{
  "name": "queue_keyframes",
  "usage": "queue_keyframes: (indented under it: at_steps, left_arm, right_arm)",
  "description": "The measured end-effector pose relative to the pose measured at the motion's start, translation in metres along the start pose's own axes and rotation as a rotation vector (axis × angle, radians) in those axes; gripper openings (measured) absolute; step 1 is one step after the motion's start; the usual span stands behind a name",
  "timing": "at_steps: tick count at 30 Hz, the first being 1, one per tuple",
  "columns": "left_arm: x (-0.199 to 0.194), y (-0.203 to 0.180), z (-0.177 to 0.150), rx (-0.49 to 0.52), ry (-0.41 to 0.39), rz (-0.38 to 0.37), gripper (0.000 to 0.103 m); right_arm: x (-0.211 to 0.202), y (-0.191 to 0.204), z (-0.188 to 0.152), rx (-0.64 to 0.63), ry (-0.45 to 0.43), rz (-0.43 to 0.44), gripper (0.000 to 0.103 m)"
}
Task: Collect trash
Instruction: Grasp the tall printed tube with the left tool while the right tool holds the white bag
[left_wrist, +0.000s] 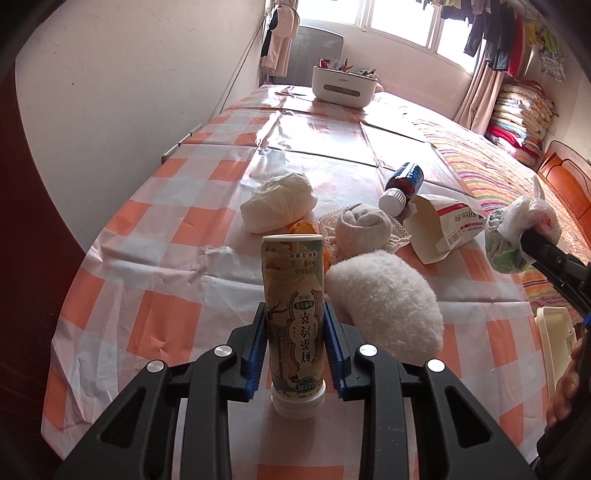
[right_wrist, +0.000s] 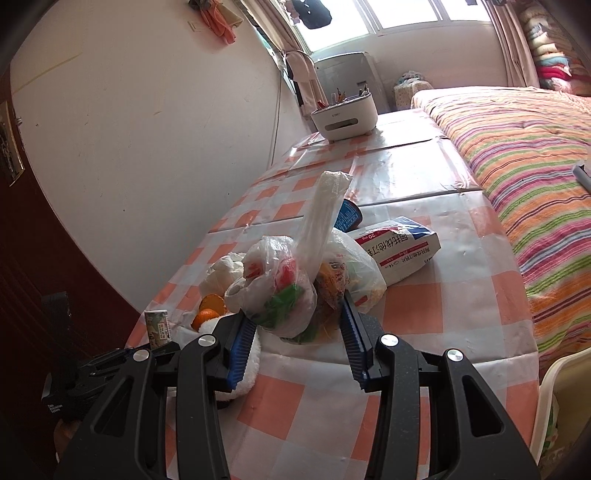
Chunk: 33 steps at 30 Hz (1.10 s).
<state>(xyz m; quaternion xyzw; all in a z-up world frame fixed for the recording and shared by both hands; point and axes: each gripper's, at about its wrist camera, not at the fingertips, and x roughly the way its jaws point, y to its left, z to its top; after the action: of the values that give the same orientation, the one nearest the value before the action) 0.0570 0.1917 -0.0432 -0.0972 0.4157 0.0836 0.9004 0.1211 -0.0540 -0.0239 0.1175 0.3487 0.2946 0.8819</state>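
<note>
A tall cylindrical paper drink cup with a printed cream-and-green label (left_wrist: 294, 317) is clamped between the blue pads of the left gripper (left_wrist: 294, 328), inverted, its white lid toward the orange-and-white checked tablecloth (left_wrist: 155, 295). A knotted translucent plastic bag of mixed refuse (right_wrist: 284, 291) is gripped by the half-closed jaws of the right gripper (right_wrist: 295, 325), above the table. The pick-up step is judged complete for both items; the next move calls for each to be carried to a bin, possibly the cream plastic container (left_wrist: 554, 343) at the table's edge, without crushing the cup.
</note>
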Motion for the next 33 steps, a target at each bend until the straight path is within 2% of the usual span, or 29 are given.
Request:
queue_keyframes:
  at_steps: [14, 33]
  left_arm:
    - [-0.020, -0.032, 0.009, 0.041, -0.062, -0.062, 0.028]
    - [-0.025, -0.119, 0.005, 0.171, -0.064, -0.187, 0.028]
  right_arm:
    - [-0.024, -0.021, -0.006, 0.004, -0.019, -0.044, 0.043]
    - [-0.079, -0.068, -0.014, 0.051, -0.086, -0.121, 0.043]
